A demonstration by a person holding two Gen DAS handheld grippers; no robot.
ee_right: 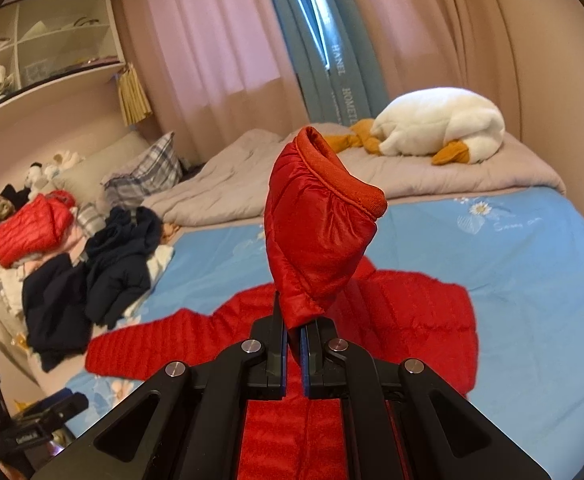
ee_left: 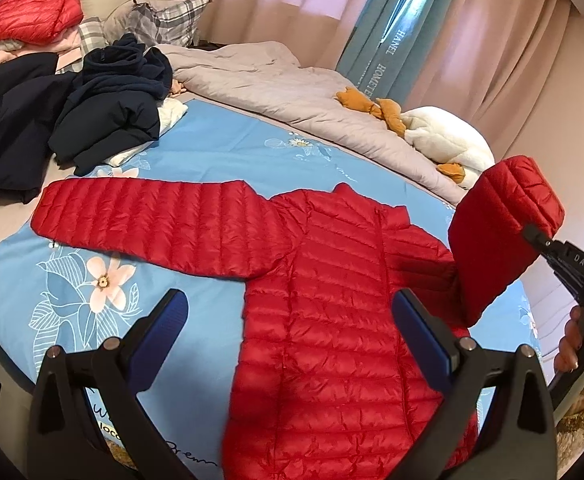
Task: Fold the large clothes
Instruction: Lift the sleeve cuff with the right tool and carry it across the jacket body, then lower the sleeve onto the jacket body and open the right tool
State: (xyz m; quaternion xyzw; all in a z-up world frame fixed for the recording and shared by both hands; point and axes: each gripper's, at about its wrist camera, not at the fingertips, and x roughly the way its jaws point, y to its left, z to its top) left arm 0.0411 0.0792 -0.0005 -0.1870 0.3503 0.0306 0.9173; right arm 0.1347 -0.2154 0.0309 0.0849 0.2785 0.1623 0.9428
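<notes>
Right tool (ee_right: 295, 330), at lower centre, clamps your red jacket's sleeve (ee_right: 316, 232) upright, ready to fold inward; left tool (ee_left: 287, 320) hovers agape over the jacket body (ee_left: 332, 320).

Bed (ee_left: 219, 148) with blue flowered sheet carries everything. Red jacket (ee_left: 324, 320) flat on sheet, one sleeve spread out sideways. Beyond jacket, crumpled grey quilt (ee_left: 275, 80) along far edge. White stuffed goose (ee_right: 440, 128) with orange feet on quilt. Past outstretched sleeve, heap of dark navy clothes (ee_left: 91, 108). Farther behind heap, second folded red jacket (ee_left: 27, 12) on top of pale clothes. Plaid pillow (ee_left: 159, 20) beside it at head of bed.
</notes>
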